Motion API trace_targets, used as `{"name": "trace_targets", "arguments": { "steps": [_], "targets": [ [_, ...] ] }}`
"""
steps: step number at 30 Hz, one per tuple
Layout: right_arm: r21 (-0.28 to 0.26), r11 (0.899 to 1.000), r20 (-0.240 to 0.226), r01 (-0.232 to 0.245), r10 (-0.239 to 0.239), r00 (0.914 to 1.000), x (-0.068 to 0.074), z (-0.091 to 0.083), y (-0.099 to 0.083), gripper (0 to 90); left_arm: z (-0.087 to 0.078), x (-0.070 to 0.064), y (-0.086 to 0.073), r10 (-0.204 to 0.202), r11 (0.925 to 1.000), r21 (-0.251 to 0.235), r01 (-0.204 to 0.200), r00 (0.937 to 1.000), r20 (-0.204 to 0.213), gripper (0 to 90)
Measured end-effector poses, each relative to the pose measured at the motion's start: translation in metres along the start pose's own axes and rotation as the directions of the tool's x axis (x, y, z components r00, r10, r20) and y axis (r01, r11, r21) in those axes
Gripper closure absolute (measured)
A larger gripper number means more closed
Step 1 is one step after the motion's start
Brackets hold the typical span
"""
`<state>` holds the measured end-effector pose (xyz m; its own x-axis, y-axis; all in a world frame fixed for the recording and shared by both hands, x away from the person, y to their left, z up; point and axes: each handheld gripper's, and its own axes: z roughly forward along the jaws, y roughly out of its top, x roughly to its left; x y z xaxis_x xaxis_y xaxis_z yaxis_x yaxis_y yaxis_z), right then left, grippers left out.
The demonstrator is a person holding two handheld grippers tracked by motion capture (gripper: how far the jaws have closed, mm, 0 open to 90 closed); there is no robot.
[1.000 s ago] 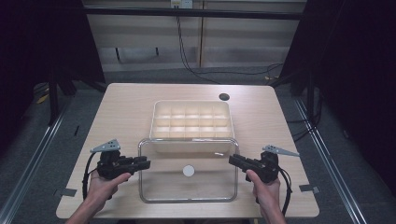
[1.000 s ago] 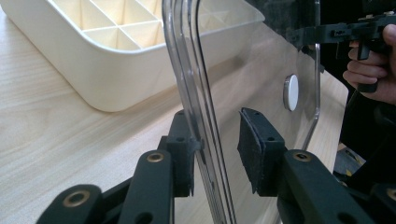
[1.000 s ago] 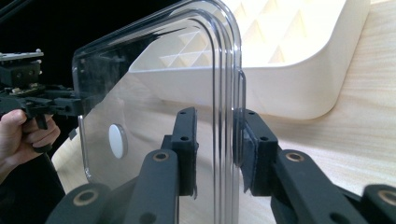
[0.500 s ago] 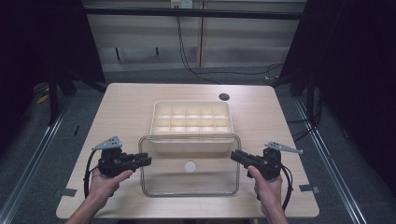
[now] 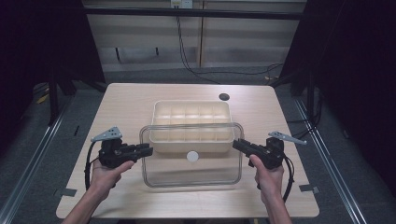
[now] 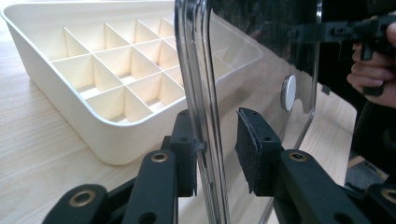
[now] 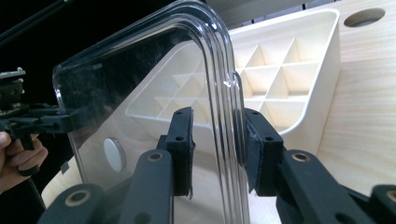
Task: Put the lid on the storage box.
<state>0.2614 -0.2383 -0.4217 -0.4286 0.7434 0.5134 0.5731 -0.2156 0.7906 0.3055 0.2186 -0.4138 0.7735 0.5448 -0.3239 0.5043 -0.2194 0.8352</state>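
A clear plastic lid (image 5: 191, 177) with a white round knob (image 5: 192, 156) is held level between my two grippers, its far edge over the front of a cream compartment tray (image 5: 191, 112). My left gripper (image 5: 148, 150) is shut on the lid's left rim, my right gripper (image 5: 236, 144) on its right rim. In the left gripper view the jaws (image 6: 217, 154) straddle the lid (image 6: 261, 56) edge, with the tray (image 6: 93, 70) behind. The right gripper view shows the jaws (image 7: 215, 149) around the lid (image 7: 140, 79) rim, the tray (image 7: 280, 70) beyond.
The wooden table (image 5: 130, 102) has a dark round hole (image 5: 224, 97) behind the tray at the right. Dark floor and metal rails flank the table. Cables trail from both grippers toward the front edge.
Both grippers have carried the lid away from the person toward the tray. Its far edge now overlaps the tray's front.
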Motion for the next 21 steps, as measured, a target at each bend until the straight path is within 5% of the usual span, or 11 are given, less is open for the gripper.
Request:
{"name": "trace_targets", "arguments": {
  "steps": [6,21],
  "targets": [
    [-0.011,1.0,0.0,0.005,-0.005,1.0,-0.003,0.003,0.013,65.3,0.0,0.0,0.015,0.029,0.9994,-0.016,-0.029,0.9994,-0.017,69.1],
    [-0.034,0.999,-0.019,0.026,-0.027,0.9994,0.001,0.019,0.036,65.9,-0.007,0.014,0.046,0.014,0.9969,-0.077,-0.018,0.9987,-0.049,68.7]
  ]
}}
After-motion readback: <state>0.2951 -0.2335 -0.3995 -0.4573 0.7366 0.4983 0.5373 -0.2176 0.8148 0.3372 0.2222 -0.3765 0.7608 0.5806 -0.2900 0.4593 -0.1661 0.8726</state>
